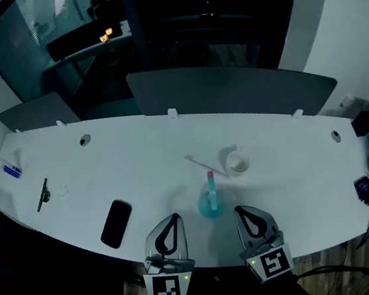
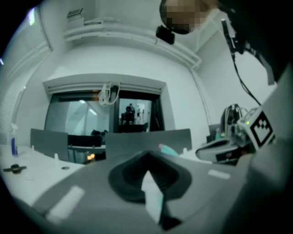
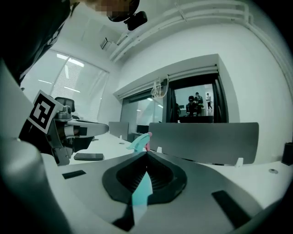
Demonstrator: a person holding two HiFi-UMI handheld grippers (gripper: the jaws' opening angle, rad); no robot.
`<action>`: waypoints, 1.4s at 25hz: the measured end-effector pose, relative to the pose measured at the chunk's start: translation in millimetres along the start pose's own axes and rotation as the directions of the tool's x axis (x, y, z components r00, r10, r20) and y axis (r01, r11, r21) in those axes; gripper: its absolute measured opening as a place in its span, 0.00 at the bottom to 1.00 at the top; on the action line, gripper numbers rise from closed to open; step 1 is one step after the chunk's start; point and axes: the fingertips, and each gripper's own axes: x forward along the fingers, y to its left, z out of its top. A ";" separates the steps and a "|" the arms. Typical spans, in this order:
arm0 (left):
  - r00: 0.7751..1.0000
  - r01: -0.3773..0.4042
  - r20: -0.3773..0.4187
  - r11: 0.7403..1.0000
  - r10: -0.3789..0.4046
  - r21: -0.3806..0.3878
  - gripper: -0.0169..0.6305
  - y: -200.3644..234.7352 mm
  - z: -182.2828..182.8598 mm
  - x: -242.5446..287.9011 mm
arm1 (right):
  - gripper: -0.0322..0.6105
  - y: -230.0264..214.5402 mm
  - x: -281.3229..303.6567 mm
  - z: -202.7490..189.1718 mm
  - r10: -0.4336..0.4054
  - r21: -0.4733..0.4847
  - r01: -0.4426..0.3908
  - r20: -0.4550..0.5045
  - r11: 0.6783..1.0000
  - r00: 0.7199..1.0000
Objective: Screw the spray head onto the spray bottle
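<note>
A teal spray bottle (image 1: 210, 204) stands upright near the table's front edge, between my two grippers. A teal spray head with a pink nozzle tip (image 1: 210, 174) sits on top of it; the same head shows in the right gripper view (image 3: 137, 142) and in the left gripper view (image 2: 167, 149). My left gripper (image 1: 174, 216) hangs just left of the bottle, apart from it, with its jaws shut on nothing (image 2: 147, 158). My right gripper (image 1: 237, 210) hangs just right of the bottle, also shut and holding nothing (image 3: 146, 155).
A white cup (image 1: 237, 162) and a thin white stick (image 1: 201, 163) lie behind the bottle. A black phone (image 1: 116, 223) lies to the left, with a black tool (image 1: 42, 194) and a blue item (image 1: 11, 171) farther left. Grey dividers (image 1: 231, 91) line the table's far edge.
</note>
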 end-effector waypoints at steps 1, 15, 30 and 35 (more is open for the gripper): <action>1.000 0.021 -0.003 1.000 -0.021 0.010 0.03 -0.6 -0.8 -1.0 | 0.06 1.0 -3.8 1.3 -0.035 0.003 0.035 0.007 0.999 0.999; 0.955 0.296 -0.009 0.955 -0.295 0.026 0.03 18.8 -4.2 -90.9 | 0.06 103.1 -72.9 5.7 -0.422 0.065 0.422 -0.004 0.904 0.907; 0.957 0.290 0.013 0.957 -0.290 0.006 0.03 26.9 4.3 -145.8 | 0.06 161.3 -97.0 31.0 -0.411 0.000 0.411 0.015 0.912 0.912; 0.973 0.230 0.026 0.973 -0.231 0.019 0.03 25.9 8.5 -153.5 | 0.06 163.2 -102.7 46.0 -0.390 -0.007 0.391 0.064 0.920 0.919</action>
